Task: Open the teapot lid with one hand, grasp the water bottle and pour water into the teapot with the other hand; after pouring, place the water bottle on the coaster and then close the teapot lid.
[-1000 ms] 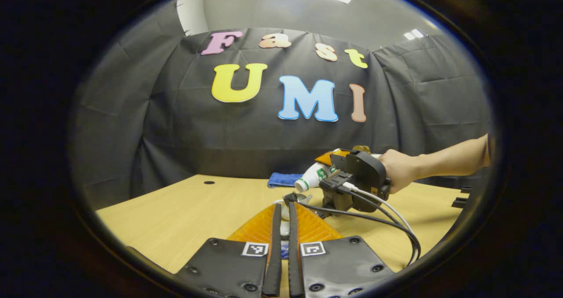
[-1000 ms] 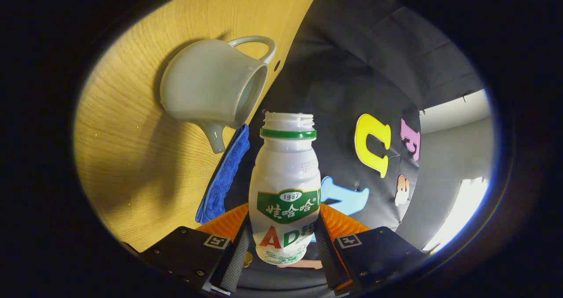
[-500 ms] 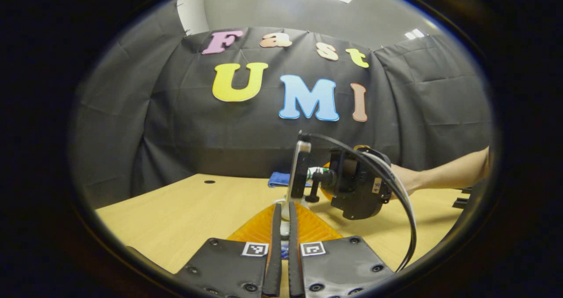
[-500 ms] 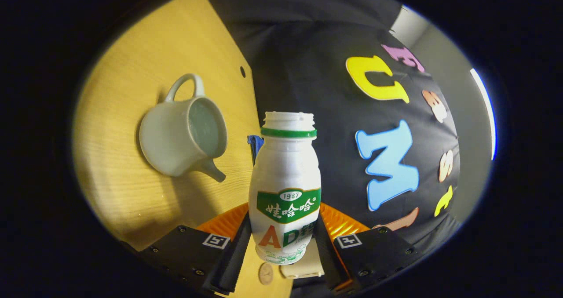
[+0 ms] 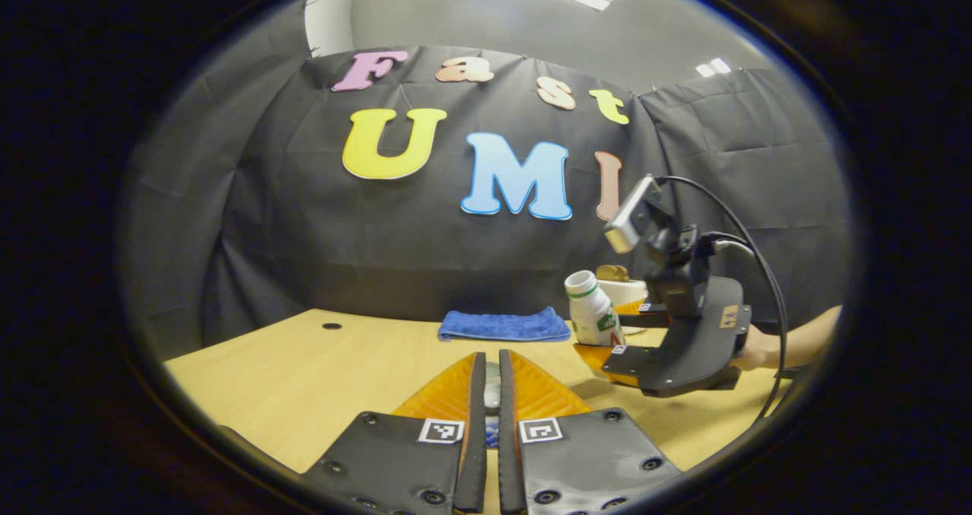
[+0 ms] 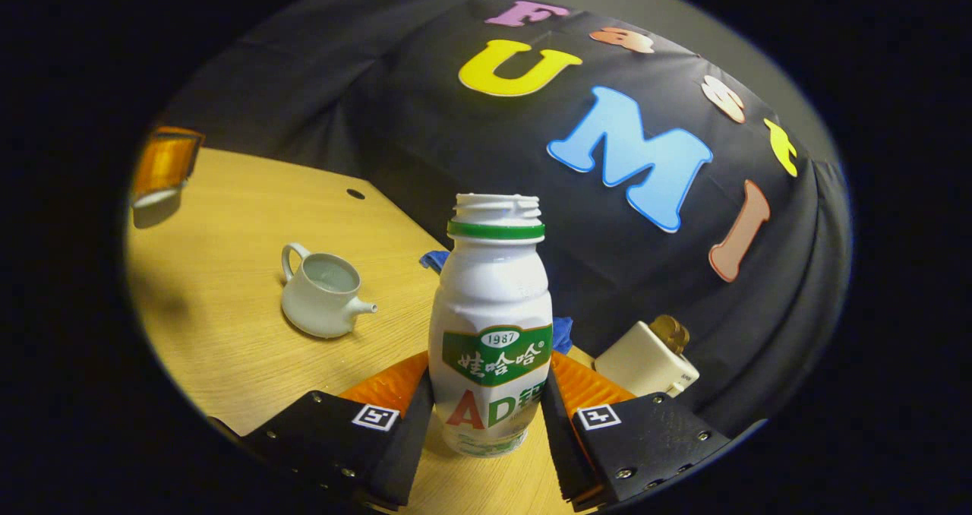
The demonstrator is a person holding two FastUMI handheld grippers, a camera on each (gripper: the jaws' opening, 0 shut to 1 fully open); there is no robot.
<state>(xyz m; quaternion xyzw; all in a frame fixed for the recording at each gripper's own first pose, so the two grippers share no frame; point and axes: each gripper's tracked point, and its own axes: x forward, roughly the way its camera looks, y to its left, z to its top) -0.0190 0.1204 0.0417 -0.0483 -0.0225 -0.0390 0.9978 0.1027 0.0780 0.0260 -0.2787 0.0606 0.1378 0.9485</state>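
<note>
The right gripper point(image 6: 490, 424) pinches the water bottle point(image 6: 492, 333) with a finger pressed on each side of its lower part. The bottle stands almost straight up and has no cap on its mouth. It is hard to tell if its bottom touches the wooden table point(image 6: 228, 333) or hangs just over it. In the left gripper view, the same bottle point(image 5: 592, 319) leans a little, held in the right gripper point(image 5: 619, 336), with a hand point(image 5: 748, 357) behind it.

The left gripper point(image 5: 486, 393) has its fingers pressed close together on a small pale thing point(image 5: 491, 395). It looks like the teapot lid, but so little of it shows that I cannot be sure.

The teapot point(image 6: 323, 293) sits on the table, well to the left of the bottle in the right gripper view. Its top is open, its handle points left and its spout points right.

A blue cloth point(image 5: 503, 325) lies flat near the far edge of the table. A cream box with a brown knob point(image 6: 647, 359) sits just to the right of the bottle.
</note>
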